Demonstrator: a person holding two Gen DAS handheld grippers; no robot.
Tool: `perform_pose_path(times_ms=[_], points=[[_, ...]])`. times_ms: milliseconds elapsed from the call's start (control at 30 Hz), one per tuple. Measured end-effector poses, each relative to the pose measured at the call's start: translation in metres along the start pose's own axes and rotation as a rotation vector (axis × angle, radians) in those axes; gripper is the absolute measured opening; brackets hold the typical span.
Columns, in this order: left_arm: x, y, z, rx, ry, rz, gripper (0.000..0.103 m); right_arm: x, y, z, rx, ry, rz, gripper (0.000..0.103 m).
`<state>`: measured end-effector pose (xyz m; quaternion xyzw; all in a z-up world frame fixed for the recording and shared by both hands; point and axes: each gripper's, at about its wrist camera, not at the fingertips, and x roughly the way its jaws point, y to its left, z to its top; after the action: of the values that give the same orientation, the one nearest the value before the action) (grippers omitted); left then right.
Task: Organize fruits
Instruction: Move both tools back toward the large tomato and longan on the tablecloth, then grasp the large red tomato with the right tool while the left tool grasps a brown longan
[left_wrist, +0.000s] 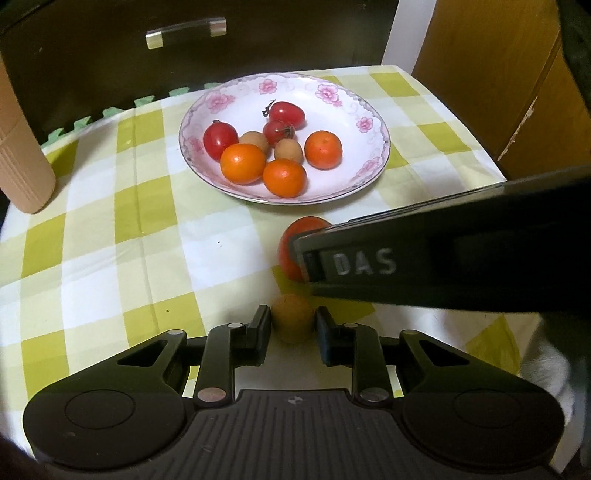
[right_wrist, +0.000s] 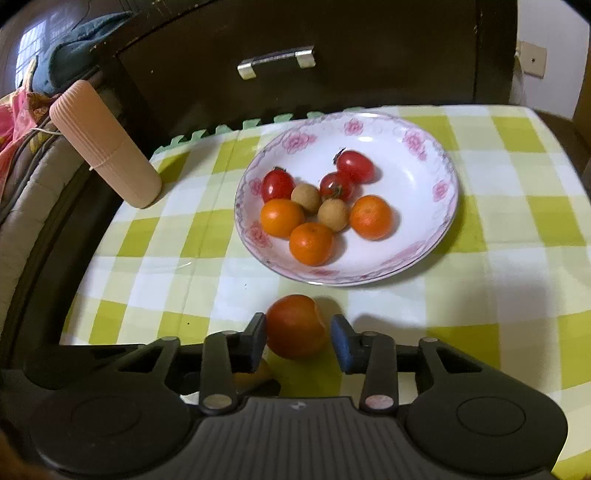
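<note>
While the white porcelain plate with pink flowers round its rim (right_wrist: 439, 192) sits toward the far side of the yellow-and-white checked tablecloth (left_wrist: 122, 229), two fruits lie on the cloth in front of it, each framed by a black two-finger gripper. The left gripper (left_wrist: 292, 326) has its jaws drawn in close on either side of a small round tan-brown fruit (left_wrist: 293, 320); whether the pads actually press it I cannot tell. The right gripper (right_wrist: 298, 334) stands a little wider around a larger orange-red tomato (right_wrist: 295, 325), its left finger touching the skin and its blue-padded right finger just clear. From the left camera, that gripper's dark body crosses over the tomato. On the plate rest three small red tomatoes, three orange mandarins and two little tan fruits, clustered near the middle. A ribbed peach-coloured cylinder (right_wrist: 105, 144) leans at the table's left edge, before a dark wooden cabinet with a metal handle (right_wrist: 277, 61).
</note>
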<state>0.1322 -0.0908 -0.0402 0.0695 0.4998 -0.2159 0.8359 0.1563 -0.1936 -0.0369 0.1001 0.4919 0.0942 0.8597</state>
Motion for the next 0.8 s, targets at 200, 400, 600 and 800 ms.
perform_pose_path(times_ms=[200,400,600,800], points=[[0.003,0.004,-0.002,-0.002,0.012,-0.001,0.035,0.014,0.005,-0.001,-0.025,0.027,-0.014,0.040],[0.003,0.004,-0.001,-0.005,0.010,-0.007,0.036,0.018,0.005,-0.003,-0.026,0.034,-0.006,0.040],[0.003,0.004,-0.002,0.005,0.008,-0.007,0.034,0.009,0.000,-0.005,-0.021,0.024,-0.006,0.040],[0.001,0.002,-0.002,0.006,0.005,-0.002,0.034,-0.007,-0.009,-0.012,-0.017,0.010,-0.030,0.040]])
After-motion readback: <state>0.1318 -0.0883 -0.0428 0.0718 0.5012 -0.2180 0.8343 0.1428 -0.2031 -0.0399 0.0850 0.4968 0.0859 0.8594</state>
